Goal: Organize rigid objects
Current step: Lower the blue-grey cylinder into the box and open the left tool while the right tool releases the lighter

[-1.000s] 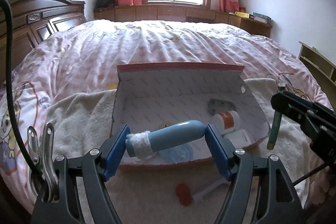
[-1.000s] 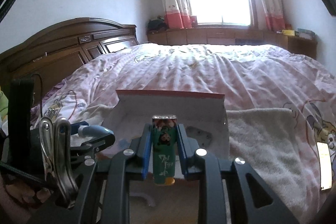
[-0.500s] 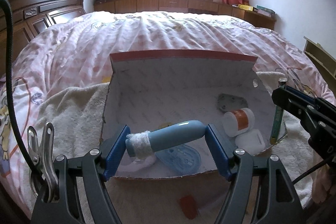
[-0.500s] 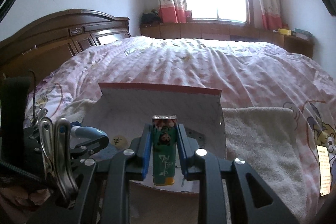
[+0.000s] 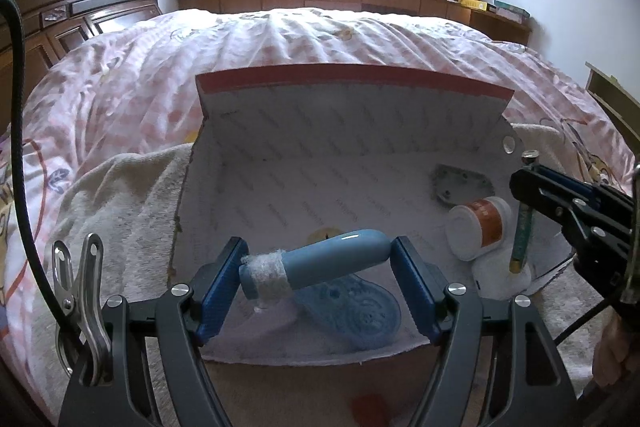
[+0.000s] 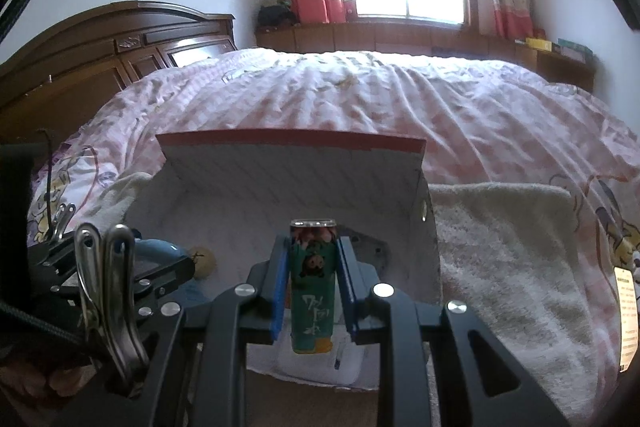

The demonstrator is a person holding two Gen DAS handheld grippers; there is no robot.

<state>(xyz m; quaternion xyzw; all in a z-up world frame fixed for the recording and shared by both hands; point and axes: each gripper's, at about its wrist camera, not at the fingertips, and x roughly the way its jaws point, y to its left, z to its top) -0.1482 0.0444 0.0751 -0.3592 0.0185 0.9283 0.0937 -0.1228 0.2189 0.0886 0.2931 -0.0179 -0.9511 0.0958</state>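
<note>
Left gripper [image 5: 319, 269] has its blue pads clamped on the two ends of a blue handle [image 5: 320, 263], a smooth rounded piece with a strip of white fuzzy wrap near its left end, held crosswise and tilted up to the right, over the front part of the open box [image 5: 352, 115]. The box sits on a cream towel [image 5: 116, 195] spread across the pink bedspread [image 5: 320, 39], its red-edged flap standing up at the back. Down inside, a blue oval piece [image 5: 356, 311] lies flat under the handle, a white jar with an orange label [image 5: 480, 227] lies on its side at the right, a grey plate [image 5: 460, 185] behind it, and a small yellow thing [image 5: 324, 234] near the middle. Over on the right, the right gripper [image 6: 313, 287] is closed snugly on a green lighter [image 6: 312, 287] with a metal top, upright between the pads, hanging over the box's right front corner above a white block [image 6: 320, 359]. A red item [image 5: 370, 409] lies on the towel in front of the box.
</note>
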